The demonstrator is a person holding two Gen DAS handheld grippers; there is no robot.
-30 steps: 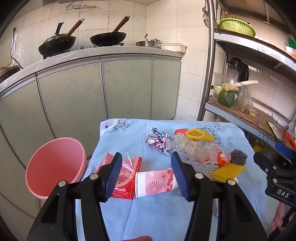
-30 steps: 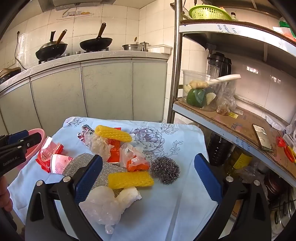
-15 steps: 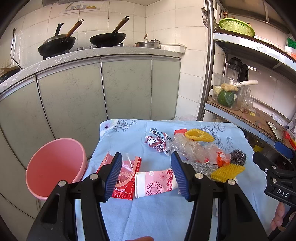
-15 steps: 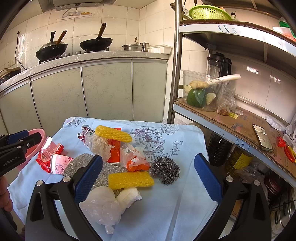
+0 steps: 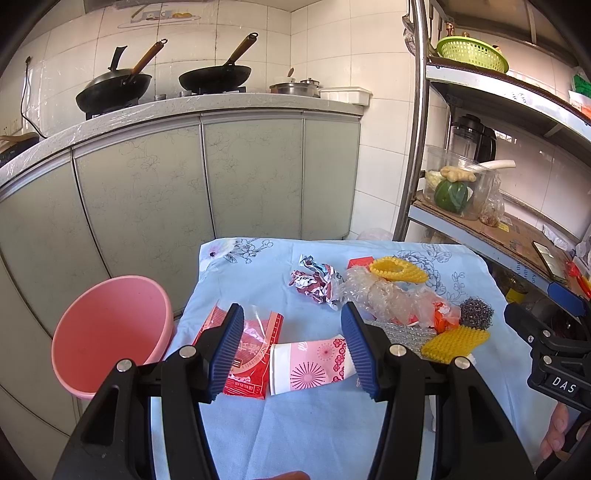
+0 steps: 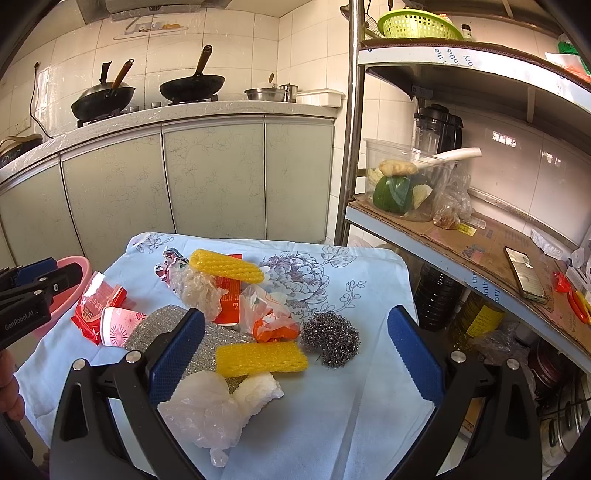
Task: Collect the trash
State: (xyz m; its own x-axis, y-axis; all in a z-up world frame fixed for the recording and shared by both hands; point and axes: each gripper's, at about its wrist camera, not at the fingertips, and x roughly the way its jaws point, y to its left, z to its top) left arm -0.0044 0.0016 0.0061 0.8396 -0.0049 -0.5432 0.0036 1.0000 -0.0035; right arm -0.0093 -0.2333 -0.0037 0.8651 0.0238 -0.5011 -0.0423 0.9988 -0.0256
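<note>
Trash lies scattered on a small table with a light blue floral cloth [image 5: 306,424]. My left gripper [image 5: 291,345] hovers open above a flattened pink paper cup [image 5: 310,363] and a red wrapper [image 5: 251,354]; nothing is between its fingers. A pink bin [image 5: 107,332] stands left of the table. My right gripper [image 6: 295,354] is open over a yellow foam net [image 6: 260,358], a steel wool ball [image 6: 330,339], a crumpled white plastic bag [image 6: 207,410] and a silver scouring cloth [image 6: 155,332]. Farther back lie a second yellow net [image 6: 225,266], bubble wrap [image 5: 384,295] and a crumpled foil wrapper [image 5: 314,282].
Grey-green kitchen cabinets [image 5: 221,177] stand behind the table, with woks [image 5: 218,75] on the counter. A metal rack [image 6: 480,236] on the right carries a clear tub of vegetables [image 6: 402,184], a phone [image 6: 524,273] and a green basket [image 6: 417,24]. Bottles [image 6: 436,295] stand under the rack.
</note>
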